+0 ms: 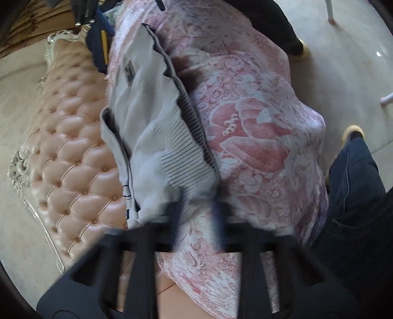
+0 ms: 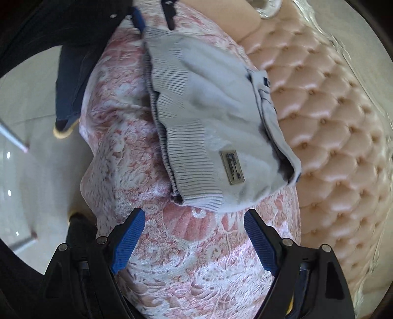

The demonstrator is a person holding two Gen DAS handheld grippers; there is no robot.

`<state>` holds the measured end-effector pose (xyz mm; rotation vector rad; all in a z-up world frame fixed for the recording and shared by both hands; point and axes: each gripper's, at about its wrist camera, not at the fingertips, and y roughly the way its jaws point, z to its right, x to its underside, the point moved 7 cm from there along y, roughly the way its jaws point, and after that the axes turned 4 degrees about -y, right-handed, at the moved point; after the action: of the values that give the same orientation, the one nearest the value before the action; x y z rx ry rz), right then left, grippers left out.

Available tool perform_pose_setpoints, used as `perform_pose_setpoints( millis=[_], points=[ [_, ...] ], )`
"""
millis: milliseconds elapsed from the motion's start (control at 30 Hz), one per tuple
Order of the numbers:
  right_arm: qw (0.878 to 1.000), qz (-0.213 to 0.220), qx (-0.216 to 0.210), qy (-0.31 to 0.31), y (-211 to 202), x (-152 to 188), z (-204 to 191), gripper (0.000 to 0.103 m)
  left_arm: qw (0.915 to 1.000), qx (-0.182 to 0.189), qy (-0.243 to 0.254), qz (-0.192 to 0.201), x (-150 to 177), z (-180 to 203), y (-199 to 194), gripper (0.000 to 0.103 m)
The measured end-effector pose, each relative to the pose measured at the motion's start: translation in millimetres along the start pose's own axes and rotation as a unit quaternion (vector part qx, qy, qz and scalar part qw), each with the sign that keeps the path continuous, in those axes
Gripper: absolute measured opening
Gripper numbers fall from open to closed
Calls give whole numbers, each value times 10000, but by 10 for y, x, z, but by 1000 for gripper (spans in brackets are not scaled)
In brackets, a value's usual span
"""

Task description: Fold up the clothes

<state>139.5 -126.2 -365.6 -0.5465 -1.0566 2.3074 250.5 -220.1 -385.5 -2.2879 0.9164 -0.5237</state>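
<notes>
A light grey knit sweater (image 1: 149, 127) with ribbed hem and a small rectangular label lies bunched on a pink floral blanket (image 1: 258, 137) over a sofa seat. My left gripper (image 1: 197, 208) is blurred and its fingers are close together, shut on the sweater's ribbed hem. In the right wrist view the sweater (image 2: 211, 127) lies ahead of my right gripper (image 2: 194, 220), which is open and empty, its blue pads (image 2: 127, 243) spread just short of the sweater's near corner. The other gripper (image 2: 152, 17) shows at the sweater's far end.
The tufted peach leather sofa back (image 1: 71, 157) with carved white trim runs beside the blanket, and also shows in the right wrist view (image 2: 331, 137). A person's dark jeans leg (image 1: 356, 208) and shoe stand on the pale tiled floor (image 1: 343, 61). White furniture legs (image 1: 329, 12) are farther off.
</notes>
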Motion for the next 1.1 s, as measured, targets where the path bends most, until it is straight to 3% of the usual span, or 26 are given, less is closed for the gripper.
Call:
perform_pose_setpoints(
  millis=[133, 300, 467, 533, 567, 600, 833, 933, 1000, 1100],
  points=[
    [9993, 118, -157, -306, 41, -58, -5, 79, 10000, -30, -61, 32, 12, -67, -48, 9],
    [9965, 198, 126, -808, 86, -92, -18, 70, 9994, -204, -259, 97, 41, -163, -171, 9],
    [9908, 285, 273, -1298, 103, -130, -78, 70, 9987, -277, -423, 119, 64, -228, -240, 9],
    [9881, 275, 353, -1473, 100, -151, -93, 61, 9981, -285, -532, 134, 72, -274, -253, 9],
    [9867, 266, 392, -1553, 98, -161, -100, 45, 9979, -270, -572, 126, 75, -283, -257, 9],
    [9857, 270, 420, -1610, 98, -175, -105, 38, 9978, -266, -593, 123, 78, -283, -257, 9],
    [9868, 264, 402, -1543, 143, -241, -99, 38, 9968, -216, -765, 110, 82, -288, -265, 9],
    [9922, 342, 309, -1162, 84, -256, 3, 28, 9950, -230, -962, 139, 85, -337, -274, 9],
    [9952, 401, 237, -864, 35, -265, 87, 16, 9943, -230, -1034, 133, 88, -354, -286, 9],
    [9979, 489, 128, -416, -39, -280, 214, 11, 9919, -241, -1243, 135, 106, -415, -328, 9]
  ],
)
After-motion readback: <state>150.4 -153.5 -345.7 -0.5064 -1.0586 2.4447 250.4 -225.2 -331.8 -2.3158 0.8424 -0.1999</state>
